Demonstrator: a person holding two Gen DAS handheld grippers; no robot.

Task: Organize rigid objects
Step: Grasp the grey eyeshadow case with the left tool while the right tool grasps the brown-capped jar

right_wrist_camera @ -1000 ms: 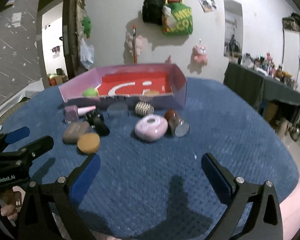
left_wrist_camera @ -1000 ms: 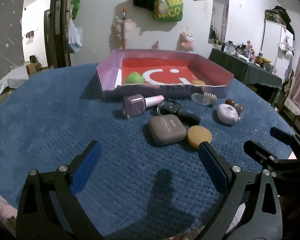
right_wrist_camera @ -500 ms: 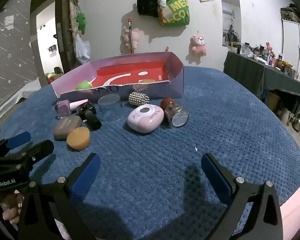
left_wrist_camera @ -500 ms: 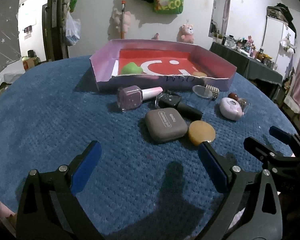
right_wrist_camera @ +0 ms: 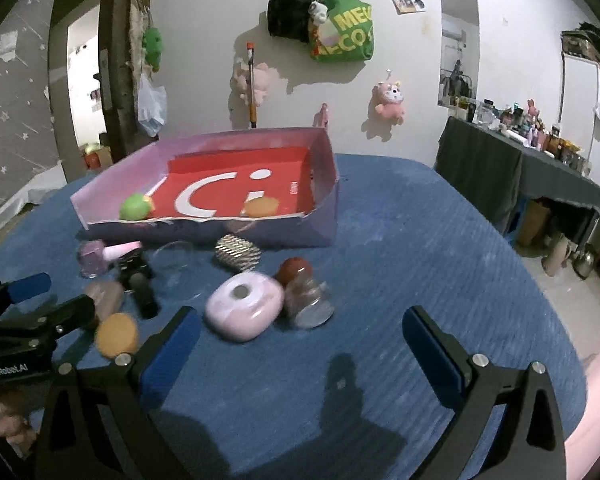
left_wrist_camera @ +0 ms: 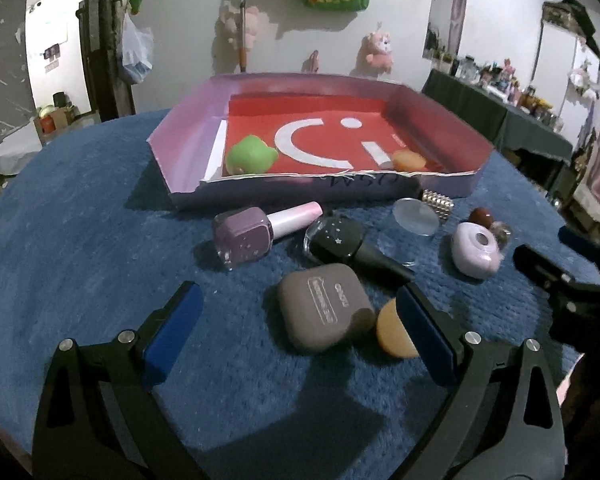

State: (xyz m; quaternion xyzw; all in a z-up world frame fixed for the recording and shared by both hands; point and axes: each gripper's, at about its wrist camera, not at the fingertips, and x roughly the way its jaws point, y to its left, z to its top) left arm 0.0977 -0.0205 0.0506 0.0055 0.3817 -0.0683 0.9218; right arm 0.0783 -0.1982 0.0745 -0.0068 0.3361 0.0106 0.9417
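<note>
Two grippers: both over a blue textured cloth [left_wrist_camera: 80, 248], jaws apart, nothing between them.
Left gripper [left_wrist_camera: 300, 328]: low in the left wrist frame, blue pads wide; the right pad [left_wrist_camera: 424, 332] overlaps an orange sponge puff [left_wrist_camera: 392, 334] in the picture; contact cannot be told.
Right gripper [right_wrist_camera: 300, 344]: bottom of the right wrist frame, jaws wide, above bare cloth.
Tray: pink-walled box [left_wrist_camera: 188, 136] with a red floor, upper centre, holding a green toy [left_wrist_camera: 250, 156] and a small orange piece [left_wrist_camera: 408, 159].
Loose items: centre of the left wrist frame, in front of the box: purple nail polish bottle [left_wrist_camera: 246, 236] lying on its side, black bottle [left_wrist_camera: 352, 246], grey case [left_wrist_camera: 324, 310], clear round lid [left_wrist_camera: 415, 216], silver beaded piece [left_wrist_camera: 438, 203].
Right of them: lilac round case [right_wrist_camera: 244, 310], small glass jar [right_wrist_camera: 310, 300] touching it.
</note>
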